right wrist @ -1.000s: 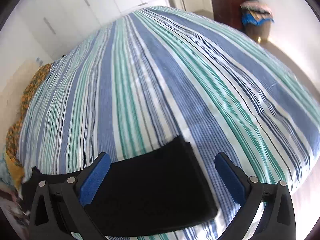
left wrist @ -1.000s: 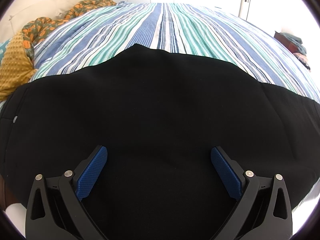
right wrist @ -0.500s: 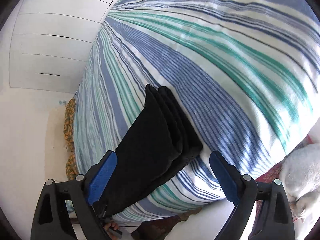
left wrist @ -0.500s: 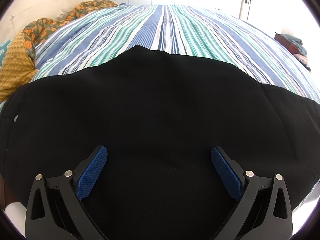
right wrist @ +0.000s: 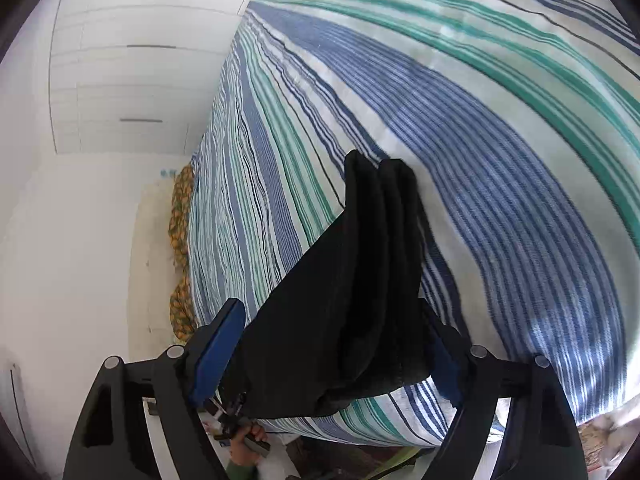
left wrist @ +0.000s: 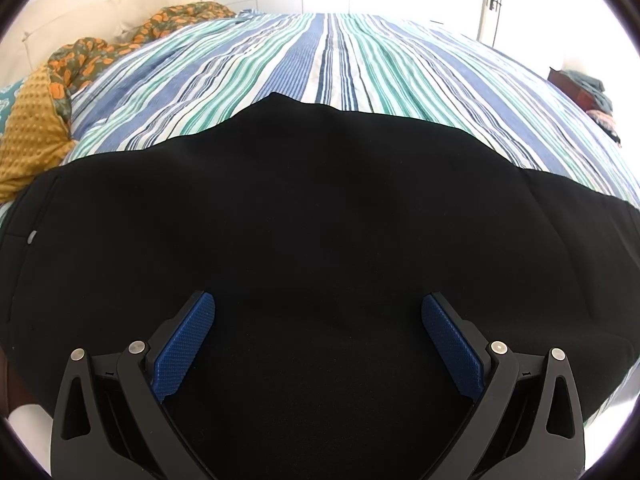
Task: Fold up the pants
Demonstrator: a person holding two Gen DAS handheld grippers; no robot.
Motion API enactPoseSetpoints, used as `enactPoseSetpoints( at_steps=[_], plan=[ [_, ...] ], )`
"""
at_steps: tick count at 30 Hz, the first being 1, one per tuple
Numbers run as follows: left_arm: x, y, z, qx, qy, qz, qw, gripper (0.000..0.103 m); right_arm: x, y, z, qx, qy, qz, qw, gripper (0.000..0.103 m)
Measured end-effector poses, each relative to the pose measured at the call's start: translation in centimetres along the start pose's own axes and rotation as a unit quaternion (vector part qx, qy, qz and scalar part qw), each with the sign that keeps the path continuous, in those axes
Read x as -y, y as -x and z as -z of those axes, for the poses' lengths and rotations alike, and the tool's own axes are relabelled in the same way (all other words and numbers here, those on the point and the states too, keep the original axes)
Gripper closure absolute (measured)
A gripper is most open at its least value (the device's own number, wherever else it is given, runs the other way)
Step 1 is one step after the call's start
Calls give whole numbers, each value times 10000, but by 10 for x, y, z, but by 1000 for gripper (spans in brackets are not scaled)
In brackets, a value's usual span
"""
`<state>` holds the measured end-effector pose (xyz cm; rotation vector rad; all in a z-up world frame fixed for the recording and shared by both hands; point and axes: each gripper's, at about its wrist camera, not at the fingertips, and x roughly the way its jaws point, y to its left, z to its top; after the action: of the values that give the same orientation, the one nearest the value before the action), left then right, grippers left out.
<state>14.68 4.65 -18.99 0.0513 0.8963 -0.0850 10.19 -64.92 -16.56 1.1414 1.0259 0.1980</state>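
Blue-green striped bedspread (left wrist: 360, 60) carries black fabric pants (left wrist: 304, 216); left gripper (left wrist: 318, 338) hovers, jaws apart, while right gripper (right wrist: 332, 350), jaws apart, straddles the leg ends toward 12 o'clock.

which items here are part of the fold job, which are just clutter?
Job:
black pants, spread on the striped bedspread
left gripper, jaws open over the pants
right gripper, jaws open around the pants' leg end

Clutter:
mustard knit blanket
floral orange blanket
clothes pile
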Motion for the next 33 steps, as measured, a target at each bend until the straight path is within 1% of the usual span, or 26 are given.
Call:
enactPoseSetpoints(
  at_steps=[1,2,3,5,6,7,9,11,13,15,17,19,21,24,27,28,29,30,31,32,33],
  plan=[
    [0,0,0,5,0,1,10000,1,-3,-8,-2,-60,29,199,9998,26],
    [0,0,0,8,0,5,10000,1,-2,-16,-4,-108,-3,429,9990,35],
    [0,0,0,11,-1,9,10000,1,0,-23,-6,-150,-92,644,9978,41],
    [0,1,0,18,-3,19,10000,1,6,-31,-7,-135,-210,970,9950,76],
    [-1,1,1,20,-2,26,10000,1,5,-33,-6,-94,-164,985,9950,77],
    [-1,1,1,15,3,36,10000,1,1,-33,-3,-27,-76,969,9953,83],
    [-2,3,-3,-57,45,80,9999,1,-10,-34,4,79,61,786,9969,86],
    [-5,9,-8,-162,164,184,9996,2,-26,-27,13,164,205,321,9991,87],
    [-10,22,-12,-170,390,463,9980,3,-52,-23,28,166,433,-129,9988,87],
    [-18,37,-14,-78,728,805,9941,3,-80,-23,47,132,621,-505,9967,87],
    [-26,52,-15,72,1022,979,9899,3,-108,-33,65,68,741,-914,9930,87],
    [-35,63,-14,243,1186,1018,9874,3,-138,-61,83,-68,777,-1326,9881,87],
    [-45,72,-10,395,1317,992,9855,3,-167,-99,103,-263,814,-1624,9830,87],
    [-62,76,-2,426,1572,947,9821,3,-208,-167,134,-566,762,-2092,9733,87],
    [-80,75,2,389,1917,904,9765,3,-249,-241,170,-813,963,-2139,9687,87],
    [-86,77,6,405,2038,910,9739,3,-261,-265,183,-892,1085,-2124,9670,87],
    [-91,78,8,425,2159,919,9712,3,-272,-288,196,-938,1298,-2022,9662,79],
    [-97,79,10,447,2273,926,9684,3,-285,-310,211,-939,1631,-1752,9664,72],
    [-100,81,12,462,2366,924,9661,3,-296,-328,226,-960,2099,-1342,9637,46],
    [-104,83,14,482,2456,923,9638,3,-308,-345,243,-1024,2651,-867,9548,21],
    [-109,85,16,512,2543,933,9613,3,-311,-353,259,-1036,3195,-483,9407,18]
  ],
)
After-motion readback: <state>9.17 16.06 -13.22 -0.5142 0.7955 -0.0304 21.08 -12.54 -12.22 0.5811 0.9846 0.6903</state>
